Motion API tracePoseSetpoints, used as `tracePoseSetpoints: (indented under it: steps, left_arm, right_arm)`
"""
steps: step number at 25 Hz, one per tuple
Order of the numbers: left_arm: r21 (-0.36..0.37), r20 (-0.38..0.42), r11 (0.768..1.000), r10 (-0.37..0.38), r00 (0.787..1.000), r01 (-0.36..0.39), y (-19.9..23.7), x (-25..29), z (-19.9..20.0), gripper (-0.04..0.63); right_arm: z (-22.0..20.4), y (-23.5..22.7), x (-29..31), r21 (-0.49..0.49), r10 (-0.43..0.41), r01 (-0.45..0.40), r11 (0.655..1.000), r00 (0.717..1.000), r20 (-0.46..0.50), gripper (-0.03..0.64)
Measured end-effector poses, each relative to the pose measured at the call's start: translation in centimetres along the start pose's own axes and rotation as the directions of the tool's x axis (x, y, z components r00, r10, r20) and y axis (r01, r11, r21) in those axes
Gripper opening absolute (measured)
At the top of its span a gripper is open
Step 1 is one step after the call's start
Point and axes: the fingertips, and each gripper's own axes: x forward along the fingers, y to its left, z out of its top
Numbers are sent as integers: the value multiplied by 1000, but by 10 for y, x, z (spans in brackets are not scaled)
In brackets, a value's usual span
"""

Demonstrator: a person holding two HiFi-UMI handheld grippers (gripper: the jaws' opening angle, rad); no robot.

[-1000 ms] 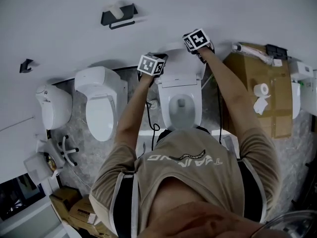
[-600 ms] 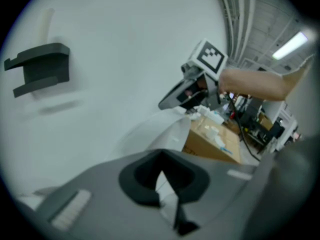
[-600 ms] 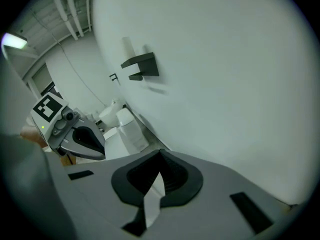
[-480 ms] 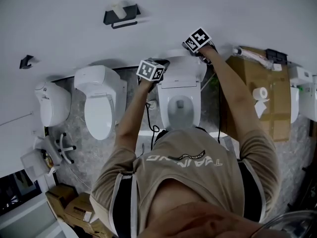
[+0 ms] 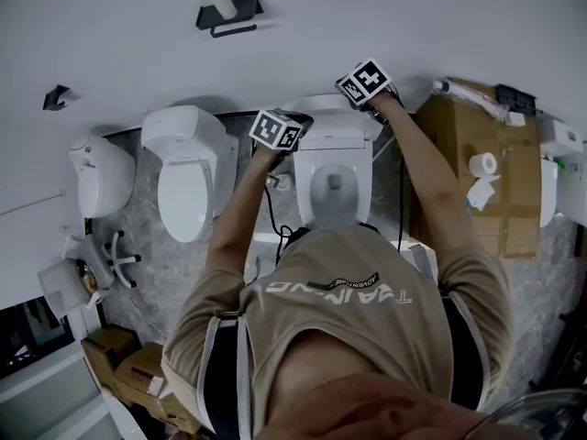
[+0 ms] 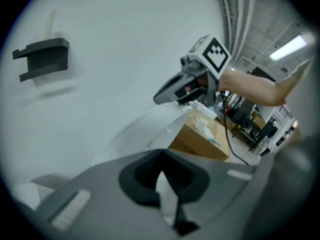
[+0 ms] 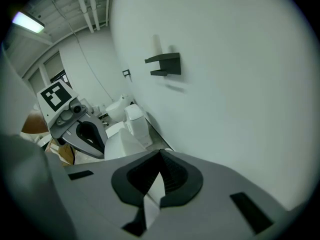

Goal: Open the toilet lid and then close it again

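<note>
The white toilet (image 5: 332,191) stands against the wall, its bowl uncovered in the head view. Its lid (image 5: 336,128) is up, near the wall. My left gripper (image 5: 298,122) is at the lid's left edge and my right gripper (image 5: 348,96) at its top right. In the left gripper view the jaws (image 6: 162,184) are closed on a thin white edge of the lid (image 6: 145,134), with the right gripper (image 6: 186,86) at the far end. In the right gripper view the jaws (image 7: 155,184) also pinch a white edge, with the left gripper (image 7: 80,129) beyond.
A second toilet (image 5: 183,177) and a smaller fixture (image 5: 101,186) stand to the left. A cardboard box (image 5: 477,172) with a paper roll (image 5: 483,164) is at the right. A dark holder (image 5: 227,12) hangs on the wall. A cable (image 5: 275,218) trails by the bowl.
The head view has shifted, so the wall fittings sit higher in frame. Both grippers, with the lid's edge, have come slightly away from the wall toward the bowl.
</note>
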Motion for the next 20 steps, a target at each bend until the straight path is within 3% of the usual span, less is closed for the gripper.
tracePoseSetpoints:
  steps: [10, 15, 20]
  left_arm:
    - [-58, -111, 998, -36, 993, 29, -60, -7, -71, 3]
    - [-103, -155, 995, -31, 987, 15, -86, -11, -109, 3]
    - [-125, -197, 992, -50, 979, 25, -108, -11, -140, 3]
  right_arm:
    - [-65, 61, -5, -109, 51, -59, 992, 996, -71, 11]
    - [-97, 98, -3, -109, 116, -124, 986, 990, -75, 11]
    - [-128, 126, -6, -118, 129, -141, 983, 987, -100, 11]
